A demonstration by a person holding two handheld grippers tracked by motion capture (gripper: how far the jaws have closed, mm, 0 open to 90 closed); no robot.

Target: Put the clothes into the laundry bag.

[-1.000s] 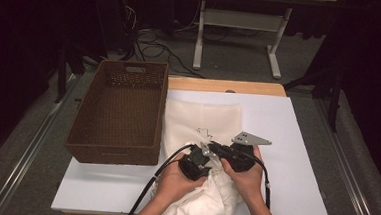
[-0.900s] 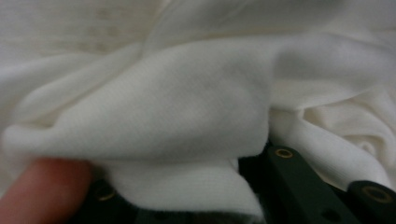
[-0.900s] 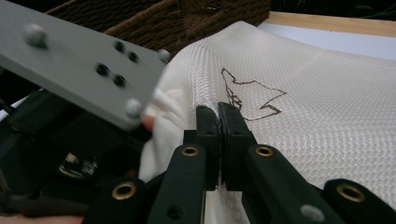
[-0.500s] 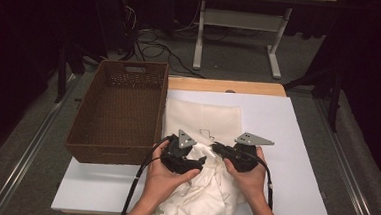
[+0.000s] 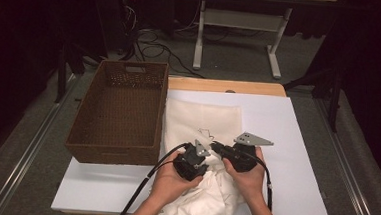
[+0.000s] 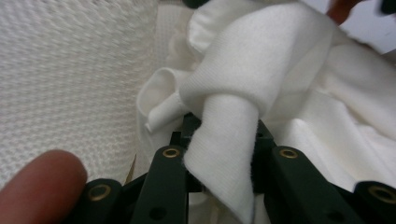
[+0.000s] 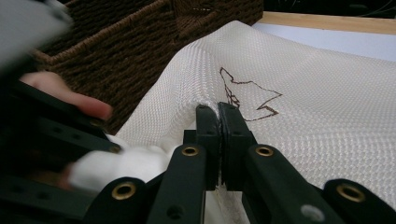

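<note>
Room: dark, with cables and a desk frame on the floor behind a white table (image 5: 296,144).
Cloth: a white cloth (image 5: 202,121) lies on the table, flat at the far end and bunched up at the near edge by the person.
Mark: a thin brown drawing (image 7: 247,95) is on the flat part.
Left gripper (image 5: 203,149): its jaws have just been closing, and now they pinch a soft fold of the cloth (image 6: 224,140).
Right gripper (image 5: 215,146): its jaws are pressed tight on the cloth's woven edge (image 7: 219,112).
Where things are: both grippers sit close together at the middle of the cloth, just beside each other. The flat part stretches away from them.
Basket (image 5: 118,113): brown, just left of the cloth, touching it. It looks empty.
Nearer hand: the left one is closer to the basket.
</note>
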